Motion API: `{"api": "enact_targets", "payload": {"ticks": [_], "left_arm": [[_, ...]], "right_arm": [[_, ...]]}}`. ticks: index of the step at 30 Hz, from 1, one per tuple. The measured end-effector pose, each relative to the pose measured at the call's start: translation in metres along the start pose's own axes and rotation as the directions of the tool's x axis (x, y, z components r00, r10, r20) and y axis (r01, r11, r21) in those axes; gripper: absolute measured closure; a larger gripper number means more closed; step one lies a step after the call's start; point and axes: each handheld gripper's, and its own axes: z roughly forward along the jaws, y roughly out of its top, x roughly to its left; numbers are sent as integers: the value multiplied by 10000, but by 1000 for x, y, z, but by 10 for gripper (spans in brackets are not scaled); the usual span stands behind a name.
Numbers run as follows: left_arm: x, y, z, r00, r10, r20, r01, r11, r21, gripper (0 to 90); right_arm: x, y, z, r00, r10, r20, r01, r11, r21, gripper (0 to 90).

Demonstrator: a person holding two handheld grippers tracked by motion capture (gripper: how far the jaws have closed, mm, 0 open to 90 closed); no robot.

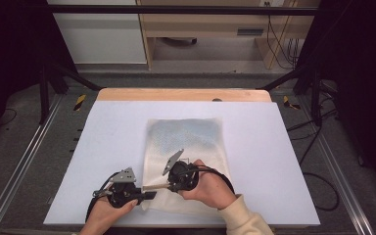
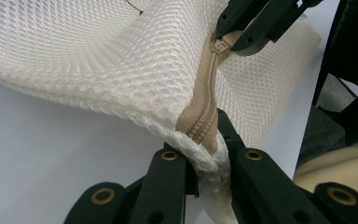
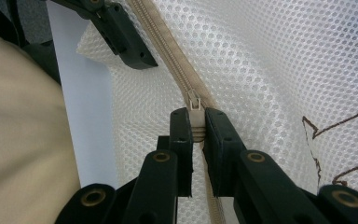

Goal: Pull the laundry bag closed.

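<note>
On the white tabletop lies a cream mesh zippered laundry bag, its near corner clamped in the left tool while the right tool pinches the beige zipper pull.

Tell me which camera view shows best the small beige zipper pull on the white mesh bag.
The right gripper view: the small beige zipper pull sits close up, clamped between that gripper's jaws. The left gripper view shows it farther off, partly hidden by the jaws. In the high view it is too small to tell.
</note>
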Motion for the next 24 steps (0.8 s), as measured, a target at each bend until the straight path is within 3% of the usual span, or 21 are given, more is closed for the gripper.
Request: {"api": "enact_targets", "payload": {"ticks": [24], "left_arm": [[-3, 4, 11, 9997, 204, 123, -203, 9997, -94, 847]], "right_arm": [[-3, -15, -8, 9994, 331, 134, -331, 9994, -55, 821]]}}
